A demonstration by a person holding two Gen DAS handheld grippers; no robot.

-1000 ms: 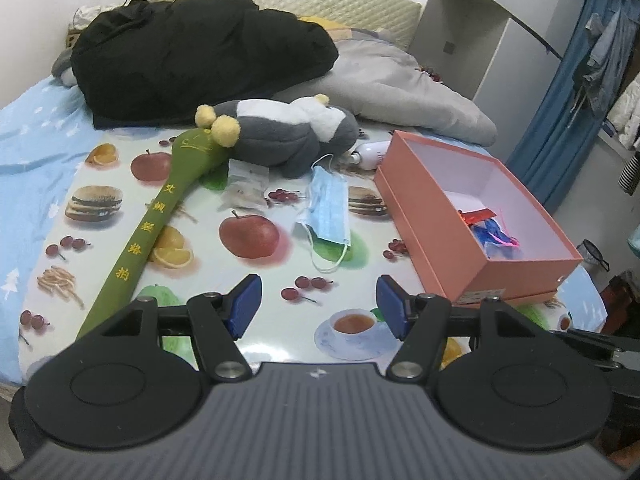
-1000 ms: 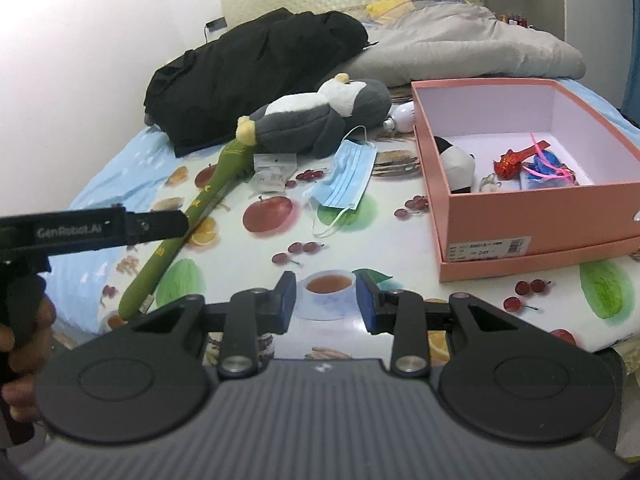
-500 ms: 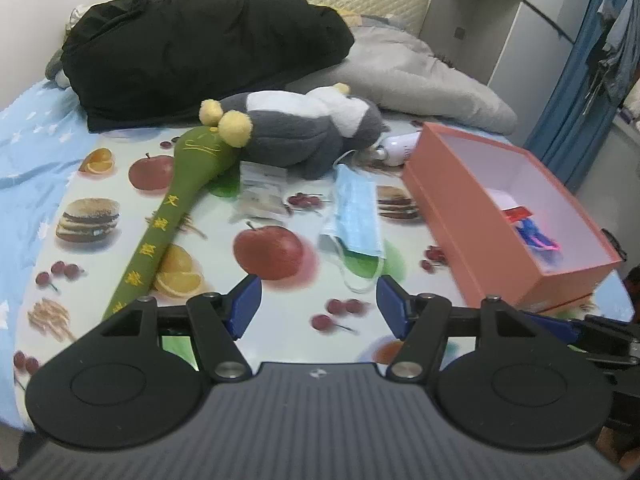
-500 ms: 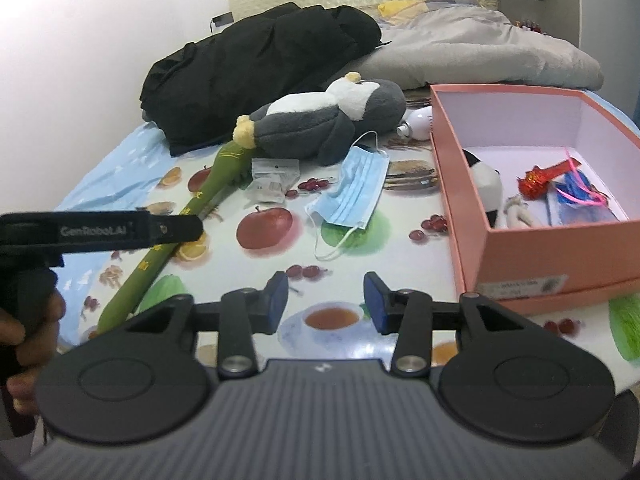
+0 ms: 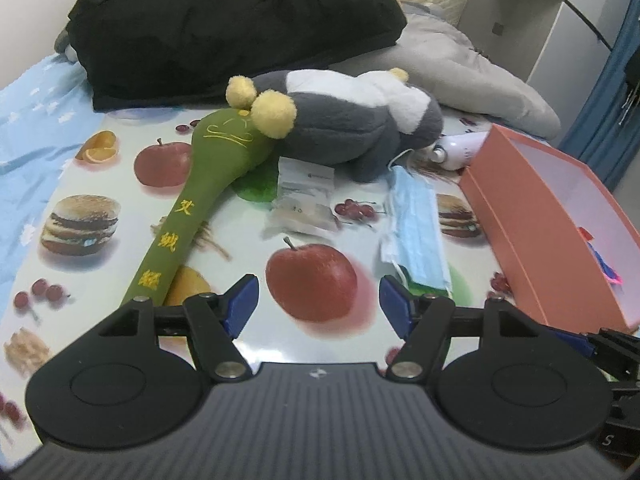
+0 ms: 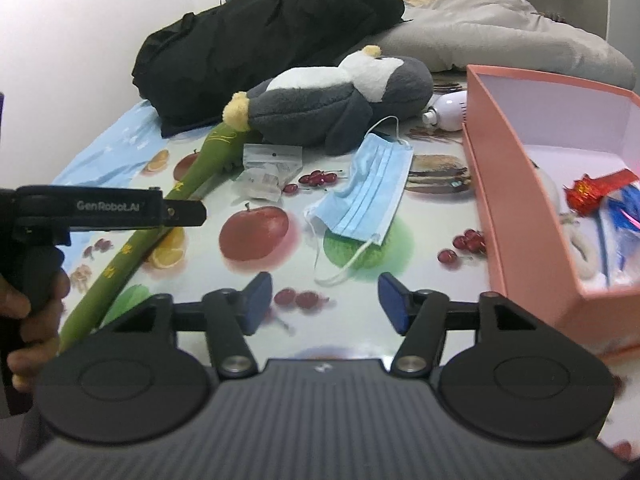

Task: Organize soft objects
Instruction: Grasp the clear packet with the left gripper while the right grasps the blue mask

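A fuzzy grey-and-white plush toy [image 5: 352, 128] lies on the glossy fruit-print cloth [image 5: 100, 184], its feet over a long green padded stick [image 5: 200, 196]; a pleated blue mask [image 6: 364, 192] lies just beside it. The left gripper [image 5: 316, 304] stands apart and empty; the right gripper [image 6: 324, 300] is opening, empty.

Penguin [image 5: 344, 136]: fuzzy plush, matt grey and white. Green bat [image 5: 200, 196]: smooth cloth, yellow embroidered characters. Mask [image 6: 364, 192]: pleated blue non-woven fabric, matt. Sachets [image 5: 304, 196]: clear, glossy plastic film. Sheet [image 5: 100, 248], centre frame: glossy printed plastic, glare patches. Box [image 6: 516, 188]: matt pink cardboard. Coat [image 5: 224, 20], upper left: black cloth, matt. Fingers [image 5: 240, 304]: matt blue pads on black plastic.
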